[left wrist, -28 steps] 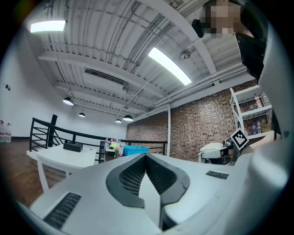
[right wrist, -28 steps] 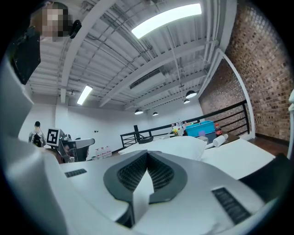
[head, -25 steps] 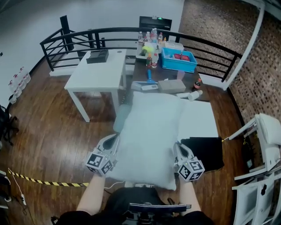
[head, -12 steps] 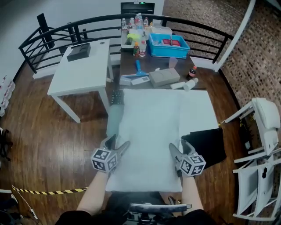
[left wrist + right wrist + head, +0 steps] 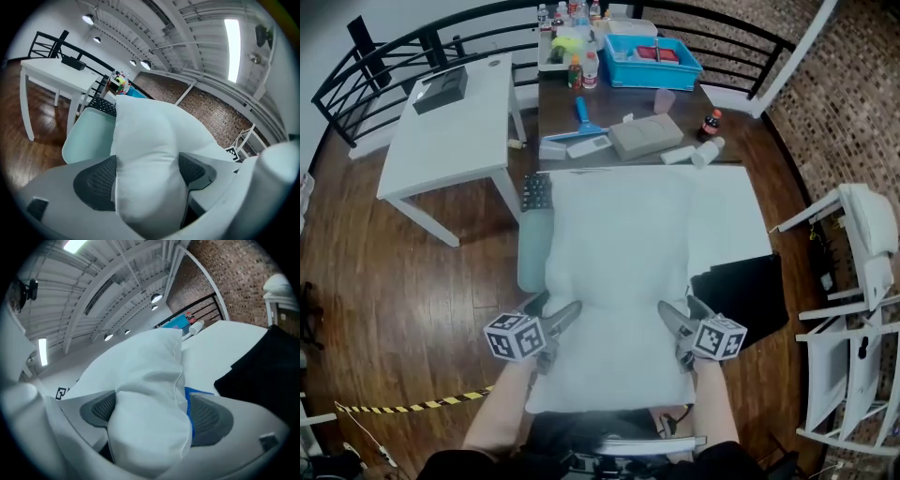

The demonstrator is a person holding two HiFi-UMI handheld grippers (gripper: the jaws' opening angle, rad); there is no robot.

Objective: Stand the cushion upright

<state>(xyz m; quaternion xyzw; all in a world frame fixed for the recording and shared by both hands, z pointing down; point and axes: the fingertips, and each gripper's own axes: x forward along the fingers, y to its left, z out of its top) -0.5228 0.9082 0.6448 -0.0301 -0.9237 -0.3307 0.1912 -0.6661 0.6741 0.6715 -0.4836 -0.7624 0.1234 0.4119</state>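
On the flat white worktop [image 5: 727, 225], the plump white fabric cushion [image 5: 619, 244] lies flat. The left gripper [image 5: 555, 307] and right gripper [image 5: 682, 309] have just been opening; jaws spread wide, near edge bulging between. Re-pinch deeper, level, and tip up evenly.

The cushion [image 5: 619, 272] covers most of the white worktop [image 5: 727, 230]; a keyboard [image 5: 536, 192] and a pale green panel [image 5: 531, 258] show only partly at its left edge. The far bottles [image 5: 572, 9] are cut by the top edge, their labels too small to read. The white chair [image 5: 867, 253] runs off the right edge.
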